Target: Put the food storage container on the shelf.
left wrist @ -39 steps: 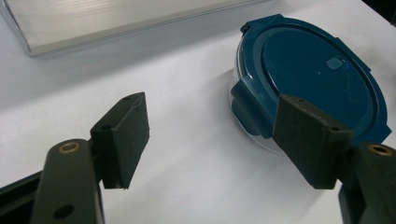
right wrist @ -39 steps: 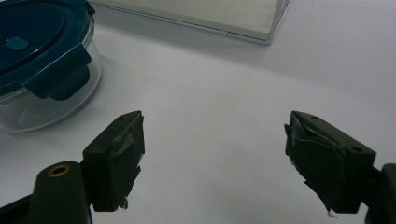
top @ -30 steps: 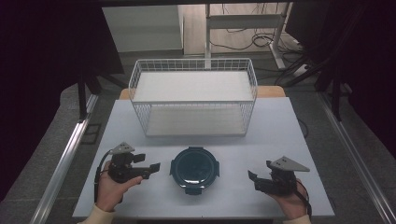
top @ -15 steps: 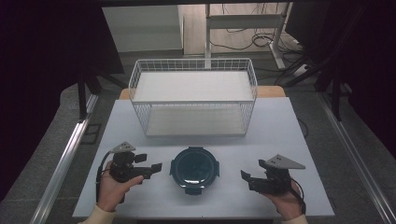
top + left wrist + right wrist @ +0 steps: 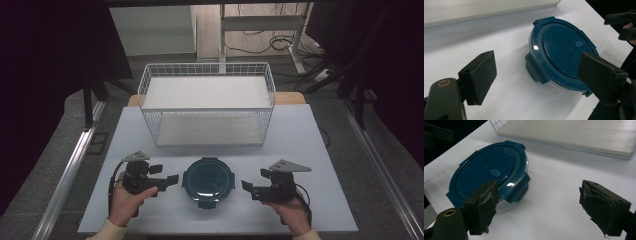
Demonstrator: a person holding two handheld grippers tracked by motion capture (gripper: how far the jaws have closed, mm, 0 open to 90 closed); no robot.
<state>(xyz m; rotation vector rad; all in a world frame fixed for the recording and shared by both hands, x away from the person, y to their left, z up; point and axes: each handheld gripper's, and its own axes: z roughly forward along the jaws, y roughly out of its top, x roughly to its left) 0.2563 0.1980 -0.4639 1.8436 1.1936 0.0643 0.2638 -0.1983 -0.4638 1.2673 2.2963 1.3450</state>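
Blue-lidded container [image 5: 208,181], hand-held grippers open alongside

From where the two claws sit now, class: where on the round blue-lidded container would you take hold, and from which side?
Probably at the latch tabs on the rim of the container. It lies flat, lid up, between the open left claw and open right claw, so each comes in level from its own side. A latch tab faces the right claw; another latch tab faces the left.
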